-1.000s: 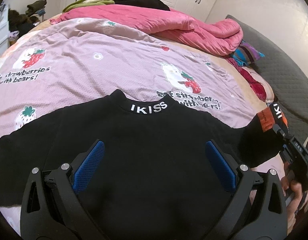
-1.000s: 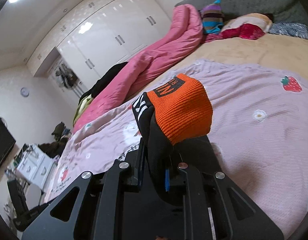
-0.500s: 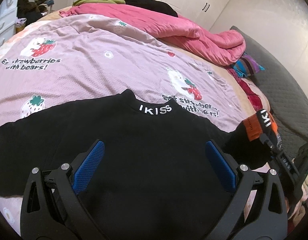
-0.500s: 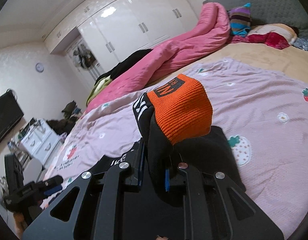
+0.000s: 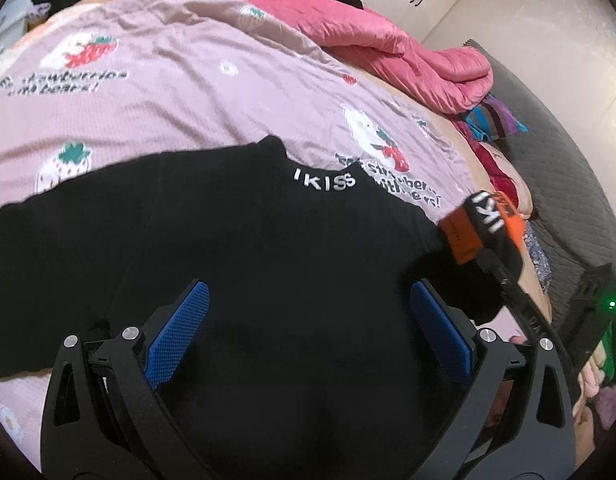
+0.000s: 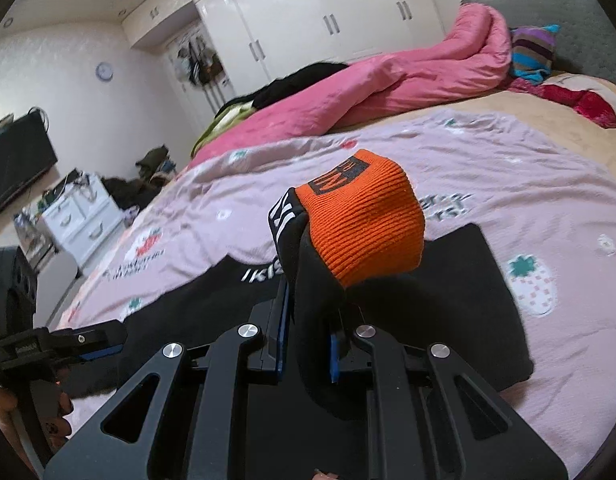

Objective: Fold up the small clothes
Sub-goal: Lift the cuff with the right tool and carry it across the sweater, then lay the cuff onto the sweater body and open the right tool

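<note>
Left gripper: blue-padded jaws spread wide, nothing between them, hovering over the body of the small black knit sweater.

Sweater lies flat on the pink strawberry-and-bear print bedspread, white-lettered collar on the far edge. One sleeve runs out to the left.

Right gripper: jaws nearly closed, pinching the black sleeve just below its orange ribbed cuff. The cuff stands up above the fingertips, lifted off the bedspread, and the rest of the sleeve drapes down to the sweater body. In the left wrist view that same cuff sits at the right edge of the sweater, with the right gripper's body below it.

The person's hand on the left gripper's handle shows at the near left of the right wrist view.

Farther back: rumpled pink quilt along the far side of the bed, striped multicoloured cloth at its right end, red cloth beside that. Grey quilted headboard on the right.

Far wall: white glossy wardrobe doors. Far left: white drawer unit, drawers closed, clutter on top too small to identify. No open container in view.
</note>
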The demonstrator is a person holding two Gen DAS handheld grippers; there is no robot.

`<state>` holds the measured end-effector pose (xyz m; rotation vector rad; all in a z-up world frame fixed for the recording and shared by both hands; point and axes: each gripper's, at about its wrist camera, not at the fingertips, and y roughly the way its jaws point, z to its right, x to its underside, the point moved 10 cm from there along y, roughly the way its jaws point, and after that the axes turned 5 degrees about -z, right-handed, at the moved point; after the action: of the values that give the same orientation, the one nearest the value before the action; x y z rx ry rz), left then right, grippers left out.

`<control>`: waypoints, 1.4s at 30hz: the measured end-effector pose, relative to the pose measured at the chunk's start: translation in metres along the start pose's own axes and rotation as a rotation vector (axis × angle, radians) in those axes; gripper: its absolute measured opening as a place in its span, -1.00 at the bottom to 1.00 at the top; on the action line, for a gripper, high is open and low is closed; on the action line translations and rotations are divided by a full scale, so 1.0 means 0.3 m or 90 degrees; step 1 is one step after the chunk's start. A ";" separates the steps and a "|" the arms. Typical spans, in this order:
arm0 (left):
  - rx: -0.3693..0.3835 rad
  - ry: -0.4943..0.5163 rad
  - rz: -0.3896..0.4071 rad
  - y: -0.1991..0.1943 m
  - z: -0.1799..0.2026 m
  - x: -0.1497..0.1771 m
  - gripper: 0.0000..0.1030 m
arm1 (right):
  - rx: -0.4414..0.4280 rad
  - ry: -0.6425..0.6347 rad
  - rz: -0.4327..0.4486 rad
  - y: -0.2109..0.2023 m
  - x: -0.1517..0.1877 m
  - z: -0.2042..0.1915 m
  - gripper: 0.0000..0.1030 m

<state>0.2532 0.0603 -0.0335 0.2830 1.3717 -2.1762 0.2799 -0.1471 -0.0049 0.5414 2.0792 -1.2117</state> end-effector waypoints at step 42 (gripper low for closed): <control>0.045 -0.045 -0.082 0.242 -0.016 0.142 -0.50 | -0.085 0.076 -0.055 -0.098 -0.003 0.080 0.03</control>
<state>0.2572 0.0263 -0.1106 0.1454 1.3083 -2.3210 0.2699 -0.1825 0.0050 0.4757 2.2872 -1.1016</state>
